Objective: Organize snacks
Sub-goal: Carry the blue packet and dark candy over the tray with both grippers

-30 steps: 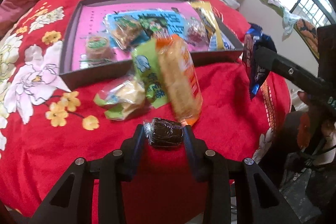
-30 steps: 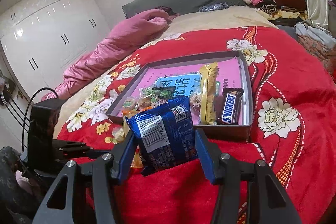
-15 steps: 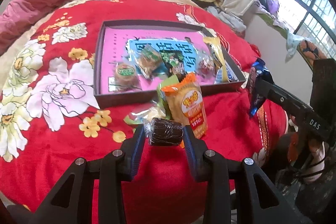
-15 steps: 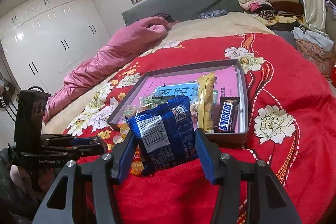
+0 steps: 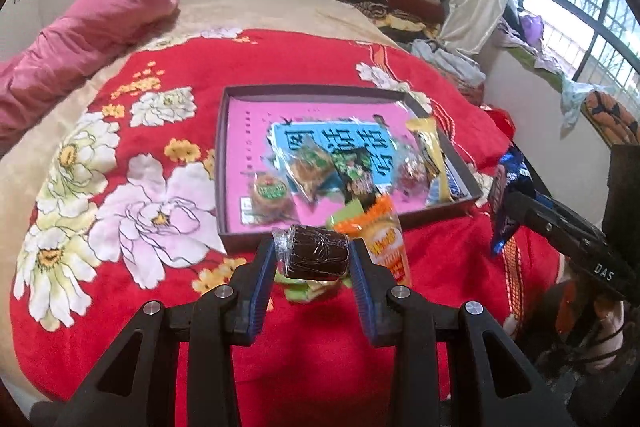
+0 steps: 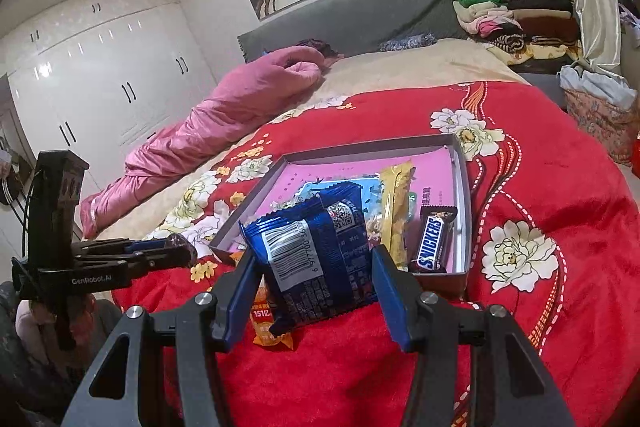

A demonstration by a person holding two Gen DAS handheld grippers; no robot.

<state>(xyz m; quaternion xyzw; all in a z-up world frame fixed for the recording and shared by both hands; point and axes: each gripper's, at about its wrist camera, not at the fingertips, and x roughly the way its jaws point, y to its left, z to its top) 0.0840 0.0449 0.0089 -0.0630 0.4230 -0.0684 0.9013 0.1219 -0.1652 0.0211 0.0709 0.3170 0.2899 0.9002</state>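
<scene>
Both jaws are clamped: left gripper (image 5: 312,259) on a brown cake (image 5: 314,255), right gripper (image 6: 316,269) on a blue packet (image 6: 316,259). Just beyond them lies the tray (image 5: 436,219) of snacks.

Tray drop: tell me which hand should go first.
Probably left. The left gripper holds a small dark cake right by the tray rim; the right gripper, holding the blue packet, looks similarly close.
</scene>
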